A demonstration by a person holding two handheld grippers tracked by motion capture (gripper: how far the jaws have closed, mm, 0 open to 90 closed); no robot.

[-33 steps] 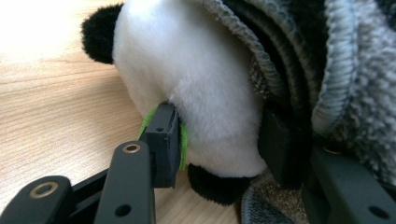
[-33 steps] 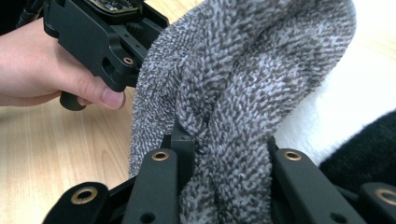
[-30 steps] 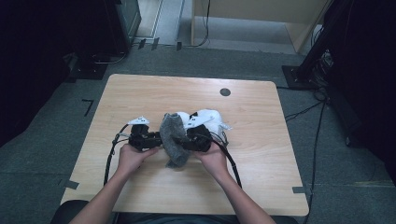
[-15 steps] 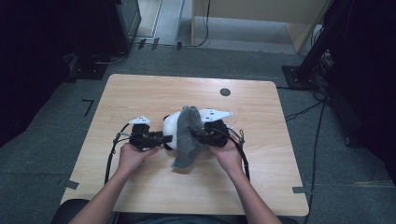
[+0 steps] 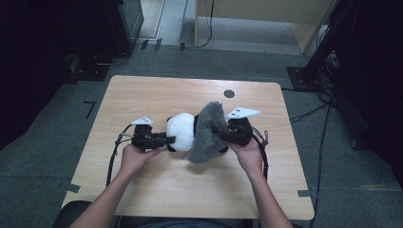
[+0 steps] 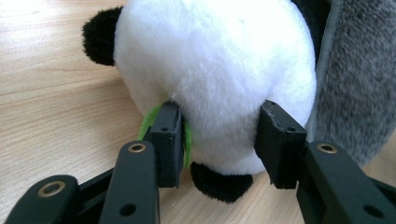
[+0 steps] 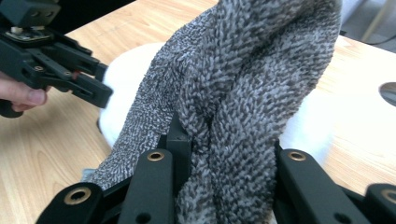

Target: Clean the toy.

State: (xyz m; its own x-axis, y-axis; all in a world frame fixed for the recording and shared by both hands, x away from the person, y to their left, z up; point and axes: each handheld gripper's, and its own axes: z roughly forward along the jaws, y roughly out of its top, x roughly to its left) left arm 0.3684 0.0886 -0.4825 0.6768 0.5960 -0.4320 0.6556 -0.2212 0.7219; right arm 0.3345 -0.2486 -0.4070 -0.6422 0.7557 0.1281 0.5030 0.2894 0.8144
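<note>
A white plush panda point(image 5: 183, 131) with black ears and paws lies at the middle of the wooden table point(image 5: 142, 95). My left gripper point(image 5: 168, 139) is shut on its white body point(image 6: 215, 70), one pad against a green tag point(image 6: 148, 119). A fuzzy grey cloth point(image 5: 206, 133) drapes over the panda's right side. My right gripper point(image 5: 219, 133) is shut on a bunched fold of that cloth point(image 7: 243, 93), which rises between its jaws point(image 7: 229, 154). The right gripper view also shows the left gripper point(image 7: 98, 95) against the white plush point(image 7: 126, 70).
A small dark round hole point(image 5: 229, 93) sits near the table's far edge. Dark equipment, a stand base point(image 5: 304, 78) and floor cables surround the table. Bare wood lies in front of the hands and to both sides.
My right gripper has moved right and slightly up with the grey cloth, pulling it off the panda so the white body shows. The left gripper has stayed put on the plush.
</note>
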